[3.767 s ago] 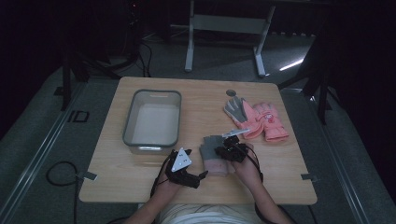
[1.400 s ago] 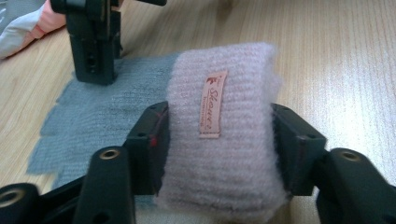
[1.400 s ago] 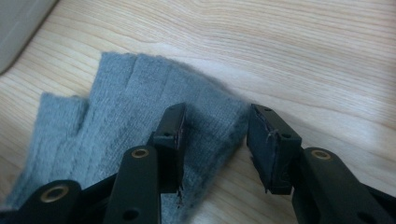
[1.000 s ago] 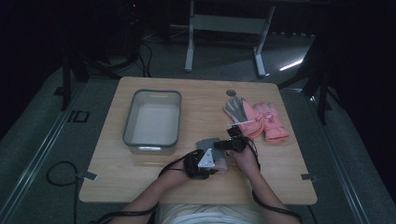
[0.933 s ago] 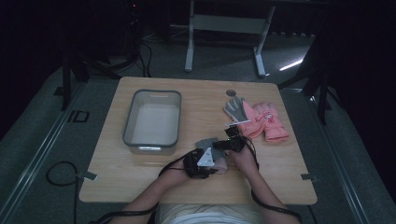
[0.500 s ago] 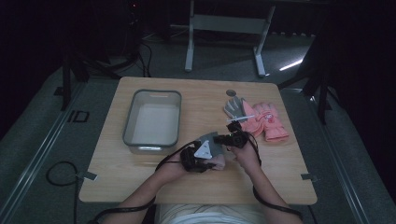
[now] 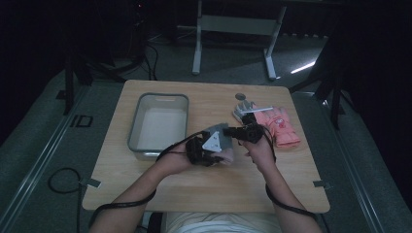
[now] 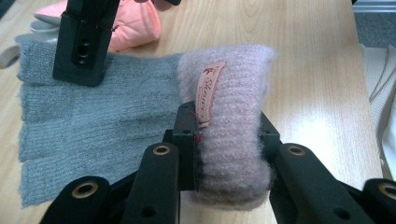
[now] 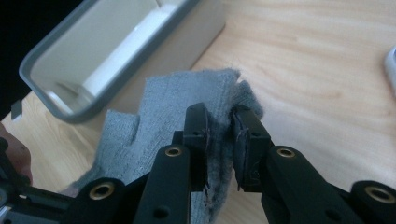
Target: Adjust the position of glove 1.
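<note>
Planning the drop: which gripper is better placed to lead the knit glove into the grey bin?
Probably the left gripper: it grips the glove at its pink cuff, nearer the grey bin.

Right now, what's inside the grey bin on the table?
The grey bin looks empty: its pale bottom shows bare in the high view. The near wall hides a strip of the floor behind it. The knit glove is outside it, held in both grippers' fingers.

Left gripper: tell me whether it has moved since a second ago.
Yes. The left gripper, clamped on the pink cuff, has moved away from the table's near edge.
</note>
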Tool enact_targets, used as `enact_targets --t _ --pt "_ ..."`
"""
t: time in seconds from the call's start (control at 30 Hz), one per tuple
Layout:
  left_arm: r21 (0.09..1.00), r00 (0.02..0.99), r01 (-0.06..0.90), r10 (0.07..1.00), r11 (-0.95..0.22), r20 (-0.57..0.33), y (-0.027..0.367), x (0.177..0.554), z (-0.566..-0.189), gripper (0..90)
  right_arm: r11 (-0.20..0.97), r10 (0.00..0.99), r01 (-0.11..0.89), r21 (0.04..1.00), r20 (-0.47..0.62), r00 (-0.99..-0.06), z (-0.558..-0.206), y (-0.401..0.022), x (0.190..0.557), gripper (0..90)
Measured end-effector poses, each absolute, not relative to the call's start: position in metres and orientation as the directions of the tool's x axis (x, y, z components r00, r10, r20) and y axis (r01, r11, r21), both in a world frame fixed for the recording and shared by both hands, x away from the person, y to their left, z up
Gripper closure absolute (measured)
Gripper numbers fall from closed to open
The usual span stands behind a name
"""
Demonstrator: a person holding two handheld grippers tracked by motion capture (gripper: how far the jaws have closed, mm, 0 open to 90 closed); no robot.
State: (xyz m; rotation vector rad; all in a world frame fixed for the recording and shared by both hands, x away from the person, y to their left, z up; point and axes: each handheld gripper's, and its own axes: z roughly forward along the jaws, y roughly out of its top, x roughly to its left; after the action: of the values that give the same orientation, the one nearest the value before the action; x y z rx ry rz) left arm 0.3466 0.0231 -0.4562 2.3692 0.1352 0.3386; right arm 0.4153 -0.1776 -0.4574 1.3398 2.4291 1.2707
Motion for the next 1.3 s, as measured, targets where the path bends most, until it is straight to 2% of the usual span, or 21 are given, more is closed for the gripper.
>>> enact_targets --t 0.7,1.0,1.3 --pt "0.674 0.937 0.040 0.261 -0.738 0.231 0.074 0.370 -0.414 70.4 0.318 0.698 0.585 0.746 0.233 -0.677 -0.409 -0.125 0.443 77.2" --pt "0.657 0.929 0.039 0.269 -0.753 0.254 0.105 0.378 -0.404 70.3 0.347 0.685 0.565 0.749 0.209 -0.698 -0.403 -0.092 0.455 77.2" --pt "0.654 0.916 0.064 0.305 -0.753 0.260 0.143 0.384 -0.407 70.3 0.348 0.656 0.569 0.745 0.240 -0.716 -0.401 -0.055 0.471 77.2"
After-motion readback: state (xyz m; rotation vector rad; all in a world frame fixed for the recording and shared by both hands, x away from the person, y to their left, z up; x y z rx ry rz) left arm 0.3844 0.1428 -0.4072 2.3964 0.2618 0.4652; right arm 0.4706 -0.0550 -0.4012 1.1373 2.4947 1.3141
